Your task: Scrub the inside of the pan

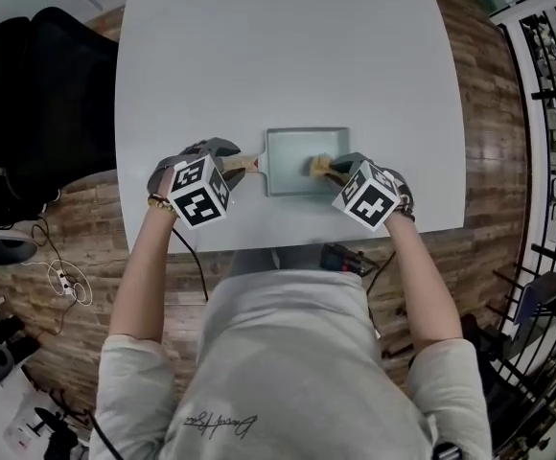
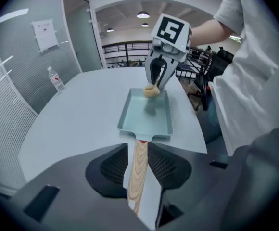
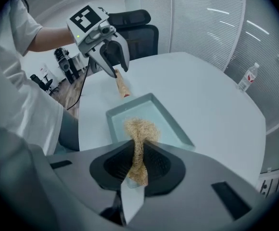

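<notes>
I see the pale table (image 1: 288,56) carrying the teal rectangular pan (image 1: 292,172) near its front edge, directly before me. My left claw (image 2: 138,170) is closed on the pan's wooden handle (image 2: 139,153). My right claw (image 3: 138,165) pinches a straw-coloured scrubber (image 3: 140,128), whose tuft sits over the pan's end opposite the handle.

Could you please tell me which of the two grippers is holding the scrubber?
The right gripper: its jaws pinch the tan fibrous scrubber over the pan, whereas the left gripper grips the pan's wooden handle.
</notes>
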A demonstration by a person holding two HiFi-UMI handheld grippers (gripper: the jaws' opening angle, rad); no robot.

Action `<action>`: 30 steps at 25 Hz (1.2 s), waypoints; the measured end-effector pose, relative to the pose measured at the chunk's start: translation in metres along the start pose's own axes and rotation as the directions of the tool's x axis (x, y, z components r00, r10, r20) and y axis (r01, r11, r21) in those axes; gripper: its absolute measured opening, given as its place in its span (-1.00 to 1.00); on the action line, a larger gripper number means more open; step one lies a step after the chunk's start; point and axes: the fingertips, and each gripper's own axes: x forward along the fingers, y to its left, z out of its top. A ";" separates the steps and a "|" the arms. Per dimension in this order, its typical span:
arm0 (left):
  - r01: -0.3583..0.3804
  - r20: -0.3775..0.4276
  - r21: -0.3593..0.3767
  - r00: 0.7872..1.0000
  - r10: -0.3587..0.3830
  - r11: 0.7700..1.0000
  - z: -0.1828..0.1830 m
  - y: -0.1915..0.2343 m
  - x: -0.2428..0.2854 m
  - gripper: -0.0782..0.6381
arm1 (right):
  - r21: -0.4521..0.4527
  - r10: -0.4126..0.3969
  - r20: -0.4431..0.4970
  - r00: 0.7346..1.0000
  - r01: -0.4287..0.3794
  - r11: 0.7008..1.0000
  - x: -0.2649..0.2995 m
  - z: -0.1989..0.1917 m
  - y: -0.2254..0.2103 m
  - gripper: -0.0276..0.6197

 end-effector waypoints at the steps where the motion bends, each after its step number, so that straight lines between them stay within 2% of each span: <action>1: -0.014 0.034 -0.028 0.999 0.015 1.000 0.005 -0.001 -0.007 -0.45 | 0.015 -0.009 0.021 1.000 0.009 1.000 -0.004 0.002 0.000 -0.70; 5: -0.081 0.173 -0.159 0.979 0.109 0.984 0.023 -0.002 -0.036 -0.70 | 0.084 -0.029 0.115 0.993 0.020 0.996 -0.023 0.015 0.007 -0.70; 8: -0.090 0.282 -0.289 0.944 0.174 0.953 0.044 -0.010 -0.055 -0.75 | 0.122 -0.057 0.169 0.984 0.037 0.992 -0.038 0.020 0.014 -0.70; 12: -0.142 0.347 -0.374 0.895 0.281 0.916 0.062 -0.023 -0.074 -0.75 | 0.184 -0.106 0.243 0.964 0.062 0.981 -0.055 0.031 0.018 -0.70; 15: -0.167 0.383 -0.455 0.850 0.362 0.875 0.073 -0.031 -0.086 -0.75 | 0.201 -0.127 0.297 0.946 0.068 0.977 -0.068 0.039 0.029 -0.70; 19: -0.106 0.449 -0.597 0.777 0.441 0.795 0.087 -0.030 -0.103 -0.75 | 0.252 -0.155 0.399 0.904 0.055 0.966 -0.088 0.054 0.037 -0.70; 21: -0.122 0.451 -0.621 0.752 0.481 0.774 0.089 -0.024 -0.109 -0.75 | 0.292 -0.176 0.435 0.883 0.046 0.955 -0.092 0.056 0.036 -0.70; 24: -0.166 0.423 -0.626 0.749 0.511 0.762 0.083 -0.019 -0.109 -0.75 | 0.348 -0.229 0.458 0.859 0.063 0.935 -0.099 0.054 0.031 -0.70; 27: -0.157 0.411 -0.644 0.755 0.512 0.749 0.075 -0.016 -0.108 -0.75 | 0.365 -0.244 0.474 0.846 0.064 0.929 -0.104 0.054 0.028 -0.70; 30: -0.138 0.429 -0.654 0.743 0.515 0.744 0.077 -0.016 -0.112 -0.75 | 0.359 -0.236 0.485 0.842 0.054 0.932 -0.106 0.056 0.028 -0.70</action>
